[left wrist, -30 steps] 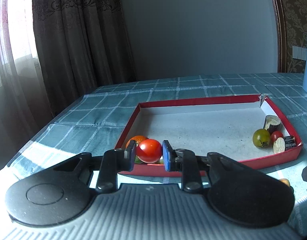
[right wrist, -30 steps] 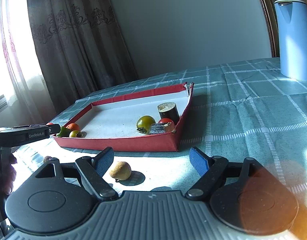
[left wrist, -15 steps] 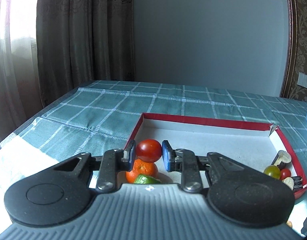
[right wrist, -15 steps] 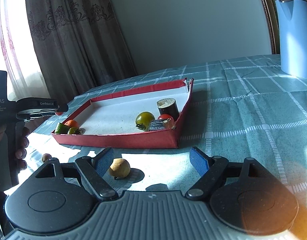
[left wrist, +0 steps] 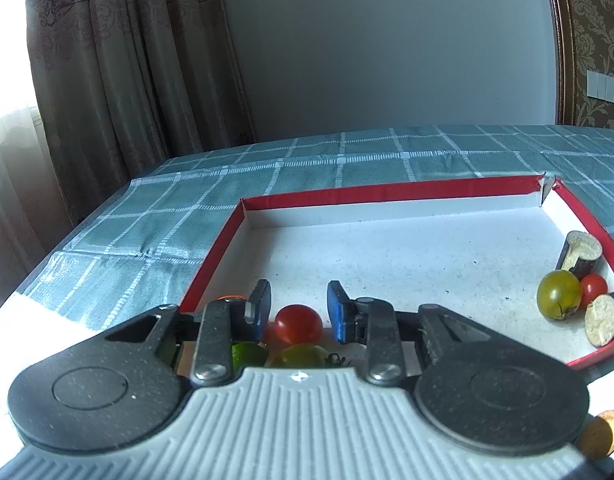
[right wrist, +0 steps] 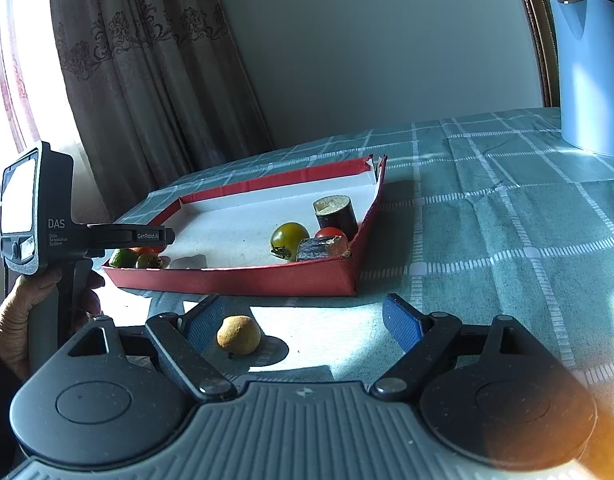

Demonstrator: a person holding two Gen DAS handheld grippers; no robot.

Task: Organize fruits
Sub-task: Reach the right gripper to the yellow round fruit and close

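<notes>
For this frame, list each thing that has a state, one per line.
left tool: open, over the tray's near-left corner
red tomato: released, lying in the tray between the pads
right tool: open, holding nothing
brown fruit: on the tablecloth, outside the tray
red tray: holds fruit at both ends

Left hand-held gripper (right wrist: 169, 236): "DAS" on body, "GenRobot.AI" on arm.

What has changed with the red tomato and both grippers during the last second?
The left gripper carried the small round red tomato over the red cardboard tray, then opened its fingers and released it among the fruits at the near left corner. The right gripper stayed open near the brown round fruit.
</notes>
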